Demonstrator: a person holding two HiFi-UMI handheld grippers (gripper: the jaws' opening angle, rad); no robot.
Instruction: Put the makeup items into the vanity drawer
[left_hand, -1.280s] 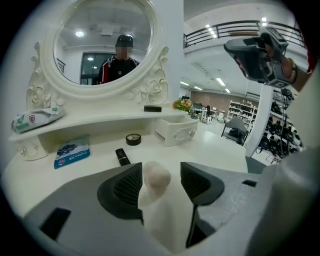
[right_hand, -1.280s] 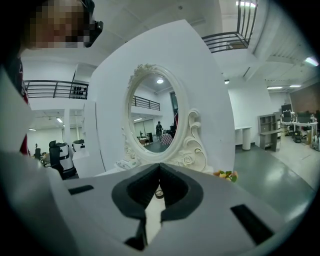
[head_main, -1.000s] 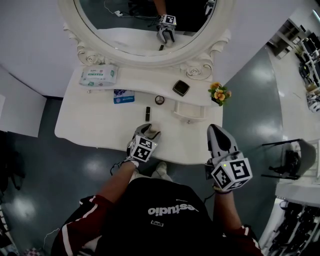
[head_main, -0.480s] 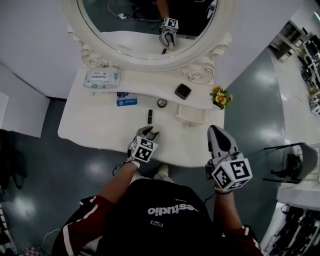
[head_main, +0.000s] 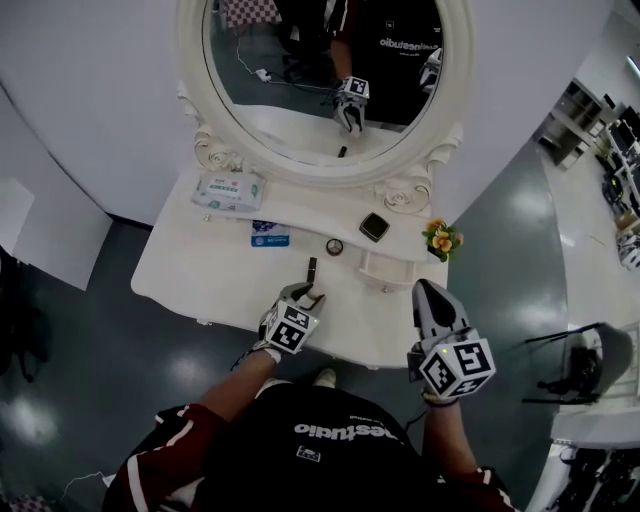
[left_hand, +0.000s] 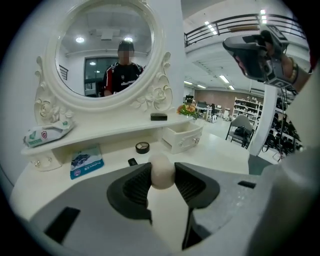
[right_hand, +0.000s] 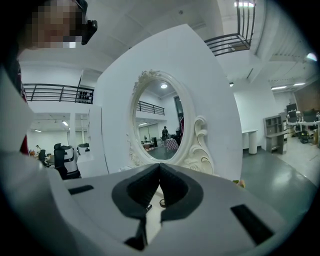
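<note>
Since a second ago the left tool (head_main: 303, 294) has closed from wide apart onto the makeup sponge (head_main: 311, 297), and the head camera has tipped up so more of the mirror (head_main: 290, 90) shows. Head view: the sponge is near the front edge of the worktop (head_main: 200, 270), pinched at the tool's tip. A lipstick (head_main: 312, 268) lies just past it at 12 o'clock. The round compact (head_main: 334, 246) and square compact (head_main: 374, 227) are further off toward 1, and the open drawer (head_main: 385, 270) is at roughly 2 o'clock. The right tool (head_main: 427, 292) hangs by the front edge, at 3 o'clock from the left one. Left gripper view: both pads press on the sponge's sides around its fat middle, with the top poking up between them. Right gripper view: jaws together, nothing in them. My guess on handling: it's a light, squishy egg shape, not fragile, but it could bulge and pop out if squeezed hard. So a gentle pinch across the widest part, like now, looks right. Can't tell if it's off the worktop yet.
</note>
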